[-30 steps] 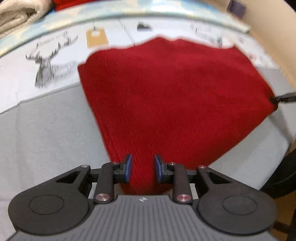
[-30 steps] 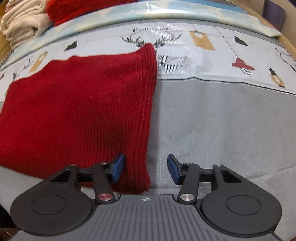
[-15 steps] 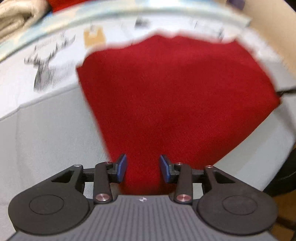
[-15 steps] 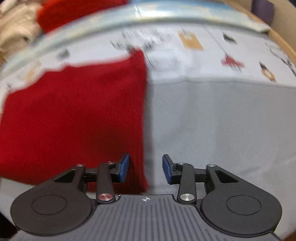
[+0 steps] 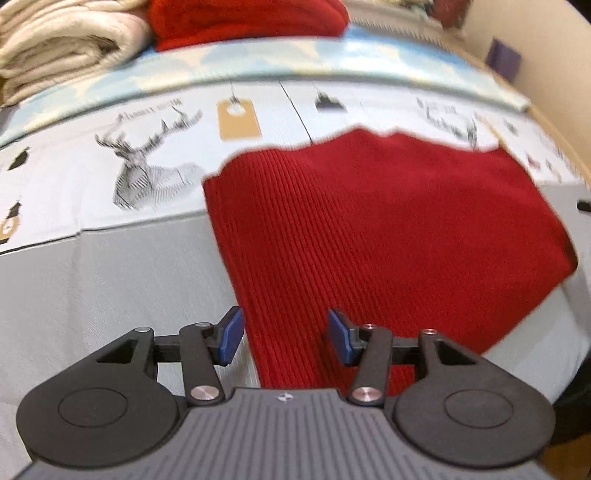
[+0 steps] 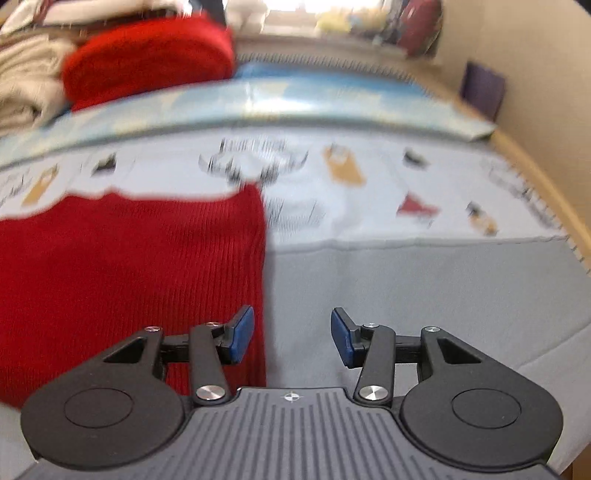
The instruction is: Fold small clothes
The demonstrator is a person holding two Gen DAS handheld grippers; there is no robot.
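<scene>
A red ribbed knit garment lies flat and folded on the grey and printed bedspread. It also shows in the right wrist view. My left gripper is open and empty, its jaws either side of the garment's near left corner, above it. My right gripper is open and empty, over the garment's near right edge, with the left pad above the red cloth and the right pad over bare grey cover.
Folded cream blankets and a folded red garment are stacked at the back left. A light blue strip runs across the bed's far side. A beige wall and a wooden edge stand at the right.
Both grippers have opened wider and pulled up and back from the garment's near corners. Both views now tilt up and show more of the far stack.
</scene>
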